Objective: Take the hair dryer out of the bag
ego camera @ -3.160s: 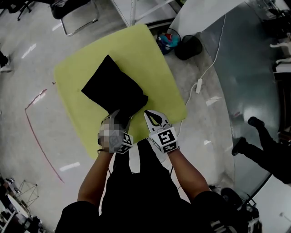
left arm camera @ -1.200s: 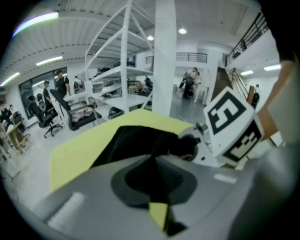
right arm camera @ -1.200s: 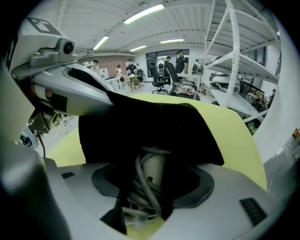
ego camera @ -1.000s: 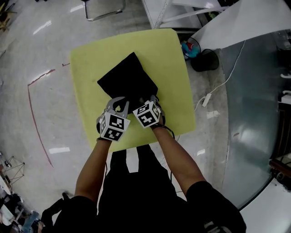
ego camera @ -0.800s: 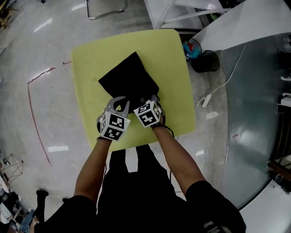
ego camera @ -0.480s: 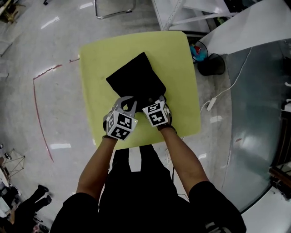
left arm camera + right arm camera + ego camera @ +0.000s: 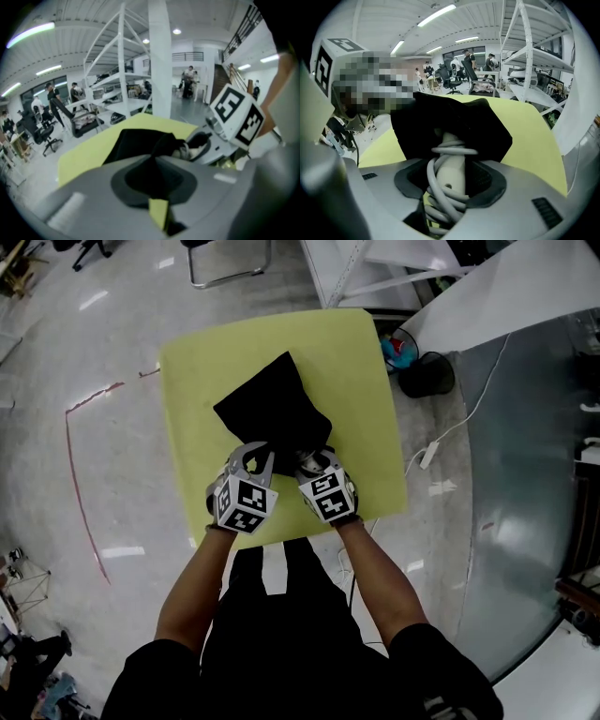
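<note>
A black cloth bag [image 7: 272, 409] lies on the yellow-green table [image 7: 197, 362], its mouth toward me. My left gripper [image 7: 255, 457] is shut on the fabric at the mouth's left side; in the left gripper view the black cloth [image 7: 136, 143] bunches up between the closed jaws [image 7: 152, 164]. My right gripper [image 7: 309, 463] is at the mouth's right side. In the right gripper view its jaws [image 7: 452, 180] clamp the hair dryer's pale handle [image 7: 452, 164], which has a grey cord [image 7: 440, 197] wound round it. The dryer's head stays hidden inside the bag [image 7: 454, 122].
The table is small, with floor all around it. A black bin [image 7: 427, 371] and a blue object stand on the floor to its right, beside a white cable and power strip [image 7: 429, 454]. Chair legs [image 7: 230, 263] stand beyond the far edge. White shelving [image 7: 157, 56] rises behind.
My right gripper has drawn back a little toward me from the bag's mouth. The left gripper has kept its hold in the same place on the bag.
</note>
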Tool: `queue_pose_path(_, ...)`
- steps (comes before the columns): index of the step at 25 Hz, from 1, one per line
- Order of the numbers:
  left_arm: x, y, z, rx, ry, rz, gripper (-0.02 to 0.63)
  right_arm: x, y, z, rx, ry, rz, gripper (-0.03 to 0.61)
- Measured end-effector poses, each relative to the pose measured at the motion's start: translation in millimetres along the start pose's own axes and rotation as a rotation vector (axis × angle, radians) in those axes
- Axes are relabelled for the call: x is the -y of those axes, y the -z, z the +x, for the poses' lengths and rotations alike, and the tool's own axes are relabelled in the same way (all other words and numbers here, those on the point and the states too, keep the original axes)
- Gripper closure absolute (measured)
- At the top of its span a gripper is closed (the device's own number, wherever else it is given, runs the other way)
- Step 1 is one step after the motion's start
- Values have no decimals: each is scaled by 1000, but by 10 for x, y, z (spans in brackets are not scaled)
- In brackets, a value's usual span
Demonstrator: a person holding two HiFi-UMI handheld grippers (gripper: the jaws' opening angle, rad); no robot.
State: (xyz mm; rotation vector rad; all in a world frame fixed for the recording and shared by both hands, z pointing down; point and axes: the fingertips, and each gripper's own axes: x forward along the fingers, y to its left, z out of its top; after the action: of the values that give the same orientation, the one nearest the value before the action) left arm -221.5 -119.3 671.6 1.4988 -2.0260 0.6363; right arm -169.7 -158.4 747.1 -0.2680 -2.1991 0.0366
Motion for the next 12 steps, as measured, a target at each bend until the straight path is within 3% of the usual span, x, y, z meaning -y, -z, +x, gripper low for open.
queue_pose_path(12,-43,11,-111,-7,-25,32,598,-238,216,-430,-1,-90,-60,382)
